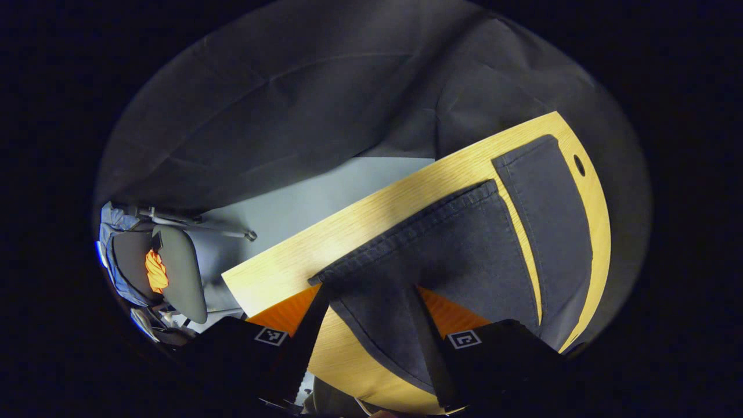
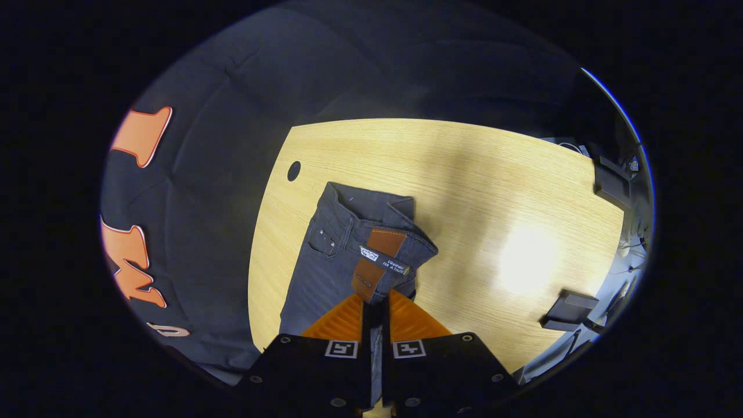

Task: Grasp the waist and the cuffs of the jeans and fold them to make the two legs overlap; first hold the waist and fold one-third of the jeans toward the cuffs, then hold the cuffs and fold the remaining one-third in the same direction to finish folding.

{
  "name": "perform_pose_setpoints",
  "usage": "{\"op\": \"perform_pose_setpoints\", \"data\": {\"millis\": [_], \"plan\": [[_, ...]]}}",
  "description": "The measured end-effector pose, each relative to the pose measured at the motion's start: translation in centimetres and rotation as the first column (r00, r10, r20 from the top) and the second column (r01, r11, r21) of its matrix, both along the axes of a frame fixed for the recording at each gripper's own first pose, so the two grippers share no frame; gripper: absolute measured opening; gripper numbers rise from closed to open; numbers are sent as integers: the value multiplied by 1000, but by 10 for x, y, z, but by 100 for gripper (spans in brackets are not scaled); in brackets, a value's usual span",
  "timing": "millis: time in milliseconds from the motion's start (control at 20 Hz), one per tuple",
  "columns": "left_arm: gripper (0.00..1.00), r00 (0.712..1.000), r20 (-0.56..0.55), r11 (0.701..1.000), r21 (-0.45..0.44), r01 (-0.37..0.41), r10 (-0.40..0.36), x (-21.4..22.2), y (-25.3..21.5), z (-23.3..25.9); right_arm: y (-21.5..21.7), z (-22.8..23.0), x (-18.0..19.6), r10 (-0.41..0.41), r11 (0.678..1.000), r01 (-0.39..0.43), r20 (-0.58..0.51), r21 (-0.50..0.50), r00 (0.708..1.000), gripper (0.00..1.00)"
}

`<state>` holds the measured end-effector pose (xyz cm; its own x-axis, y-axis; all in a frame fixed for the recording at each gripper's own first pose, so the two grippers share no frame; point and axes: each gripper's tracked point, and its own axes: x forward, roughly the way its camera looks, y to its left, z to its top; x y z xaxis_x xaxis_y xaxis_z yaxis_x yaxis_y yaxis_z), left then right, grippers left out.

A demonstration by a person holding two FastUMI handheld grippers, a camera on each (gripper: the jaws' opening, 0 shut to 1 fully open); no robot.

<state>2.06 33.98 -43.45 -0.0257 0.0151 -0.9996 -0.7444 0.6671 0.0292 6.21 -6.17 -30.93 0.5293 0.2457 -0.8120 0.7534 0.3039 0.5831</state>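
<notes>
Dark grey jeans (image 1: 464, 249) lie on the wooden table (image 1: 360, 226), their two legs side by side and running away from the left gripper view. The near leg's hemmed cuff (image 1: 400, 232) sits between the spread fingers of my left gripper (image 1: 368, 296), which stands open around the cloth. In the right gripper view the jeans (image 2: 331, 273) show their waist end, with a brown leather patch (image 2: 380, 252) on the waistband. My right gripper (image 2: 374, 302) is shut on the waistband just below that patch, and the waist there is bunched and turned over.
A cable hole (image 2: 294, 170) is in the table (image 2: 493, 186) near its corner. Two small black boxes (image 2: 569, 310) (image 2: 612, 186) sit at the table's right edge. A grey chair (image 1: 174, 273) with something orange on it stands on the floor beyond the table.
</notes>
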Motion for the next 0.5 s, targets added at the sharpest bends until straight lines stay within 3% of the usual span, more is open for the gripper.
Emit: {"op": "perform_pose_setpoints", "data": {"millis": [150,200,300,350,500], "plan": [[84,998,-33,997,43,57,-56,4,-2,-2,0,-3,-3,6,1000,-6,-8,-3,1000,8],[60,999,18,1000,3,31,-31,10,-15,-12,0,-4,-4,7,1000,-7,-8,-2,1000,8],[11,998,60,1000,11,23,-23,24,-14,-11,0,-4,-4,5,1000,-5,-10,6,1000,8],[2,995,102,1000,-12,8,-7,30,-18,-9,-1,-4,-5,0,1000,0,-12,9,1000,8],[1,974,214,995,-85,-60,77,36,-11,13,-4,-2,-4,-15,1000,15,-3,24,1000,8]]}}
